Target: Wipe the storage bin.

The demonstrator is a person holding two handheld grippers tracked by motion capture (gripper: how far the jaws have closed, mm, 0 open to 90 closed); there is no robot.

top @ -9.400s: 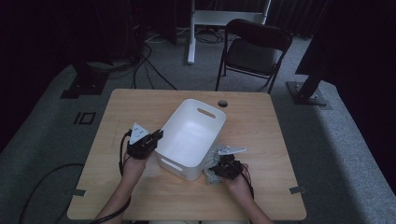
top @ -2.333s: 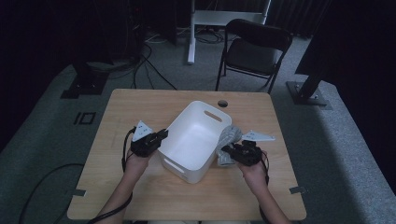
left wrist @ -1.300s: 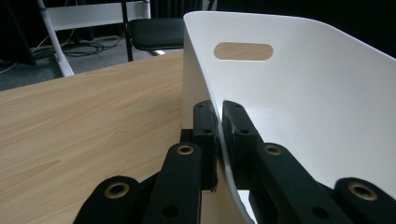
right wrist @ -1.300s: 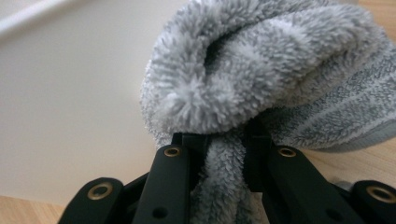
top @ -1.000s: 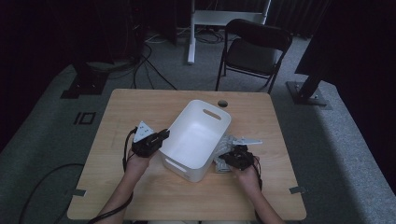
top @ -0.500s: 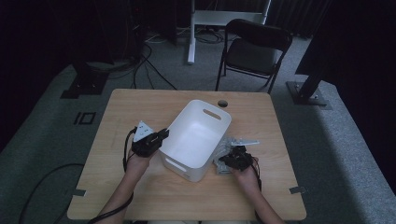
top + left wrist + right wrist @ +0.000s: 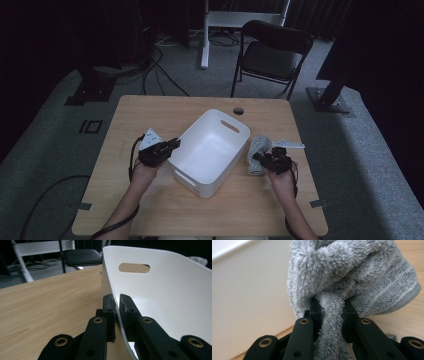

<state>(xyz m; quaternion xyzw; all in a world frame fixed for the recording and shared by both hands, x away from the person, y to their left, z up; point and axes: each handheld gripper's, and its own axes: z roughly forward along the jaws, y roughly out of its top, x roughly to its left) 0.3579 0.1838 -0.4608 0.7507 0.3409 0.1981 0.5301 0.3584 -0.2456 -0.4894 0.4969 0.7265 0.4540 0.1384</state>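
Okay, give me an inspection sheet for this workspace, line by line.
Surface: wooden table, mostly bare, small round hole at the far edge.
Job's things: white bin mid-table, empty inside; grey towel beside its right wall.
Clutter: nothing seen.
Grippers: left gripper clamped on the bin's near wall; right gripper clamped on a fold of towel.
Cables: one trails from the left gripper off the table's front; more on the floor behind.
Surroundings: black folding chair, white stand, grey carpet.
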